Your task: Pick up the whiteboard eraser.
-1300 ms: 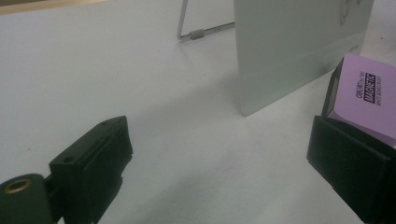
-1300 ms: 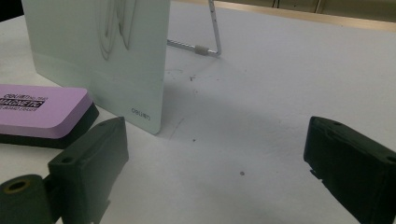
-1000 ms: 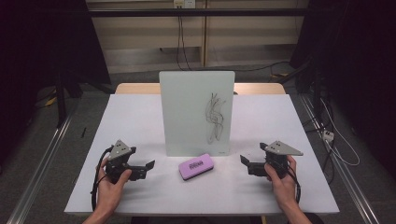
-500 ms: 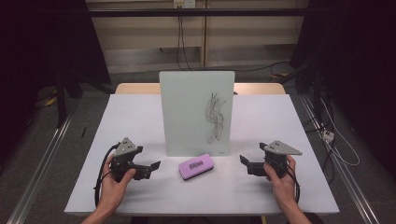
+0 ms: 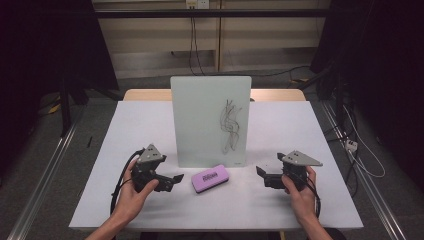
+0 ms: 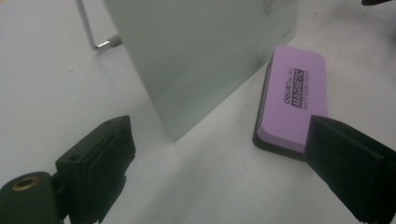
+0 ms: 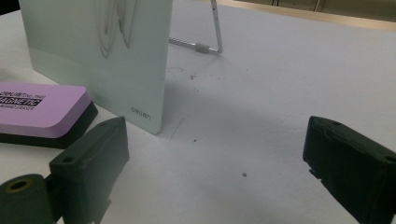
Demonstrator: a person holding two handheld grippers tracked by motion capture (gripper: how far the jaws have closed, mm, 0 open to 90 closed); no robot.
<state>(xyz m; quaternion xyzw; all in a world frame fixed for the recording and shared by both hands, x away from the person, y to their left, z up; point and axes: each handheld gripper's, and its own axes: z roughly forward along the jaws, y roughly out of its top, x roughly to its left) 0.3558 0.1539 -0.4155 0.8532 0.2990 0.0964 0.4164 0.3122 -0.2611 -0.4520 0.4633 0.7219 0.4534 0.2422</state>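
A pale whiteboard [image 5: 210, 120] stands upright on a wire stand at the table's middle, with a black scribble [image 5: 230, 122] on its right half. A purple eraser [image 5: 210, 178] with a black base lies flat just in front of it. My left gripper [image 5: 174, 181] is open just left of the eraser, jaws pointing at it; in the left gripper view the eraser [image 6: 293, 97] lies ahead by the right jaw, beside the board [image 6: 201, 51]. My right gripper [image 5: 261, 175] is open to the eraser's right, with the board's corner [image 7: 100, 51] and eraser [image 7: 39, 113] ahead-left.
The white table [image 5: 125, 125] ends in a wooden strip [image 5: 145, 95] at the back. The board's wire stand [image 7: 212, 35] reaches behind it. Cables trail from both grippers toward the front edge.
My left gripper has slid right across the table toward the eraser. The right gripper, eraser and board have stayed put.
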